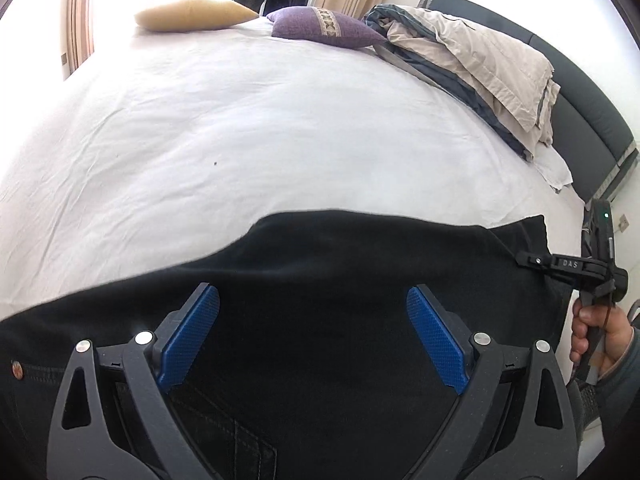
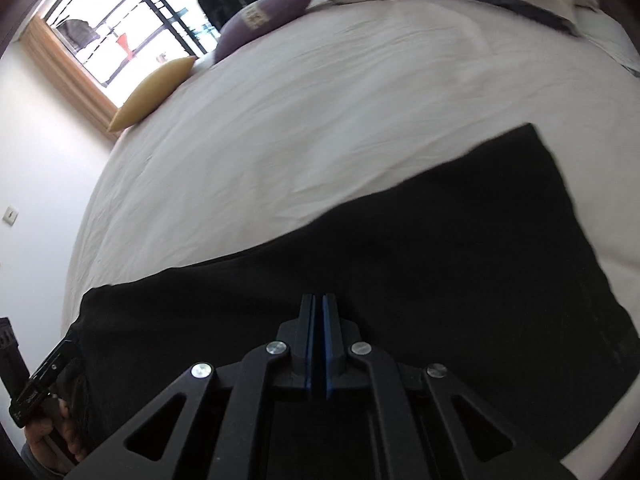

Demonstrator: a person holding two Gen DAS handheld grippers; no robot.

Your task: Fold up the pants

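Left wrist view looks down over black pants [image 1: 360,272] spread flat across the near part of a bed [image 1: 240,120] covered in a white sheet. The left gripper [image 1: 313,332] hangs above the pants with its blue-padded fingers [image 1: 192,336] spread wide apart and nothing between them; dark denim seams and a copper rivet of the pants show just below its left finger. At the right edge of the pants, the right gripper [image 1: 532,260] points in toward the cloth, gripped by the person's right hand [image 1: 596,340] in a grey sleeve.

Beyond the pants, at the far side of the bed, lie a yellow cushion [image 1: 192,16] and a purple cushion [image 1: 324,26], with a heap of beige and grey bedding [image 1: 472,64] against the dark headboard [image 1: 580,92].

From the right wrist view, the right gripper [image 2: 319,304] has its fingers pressed together over the pants [image 2: 440,260], pad against pad; no fold of cloth shows between them, though black on black makes this hard to judge. The left gripper [image 2: 36,384] and the left hand [image 2: 56,440] appear at the pants' left end. A barred window [image 2: 132,20] stands beyond the yellow cushion [image 2: 156,88].
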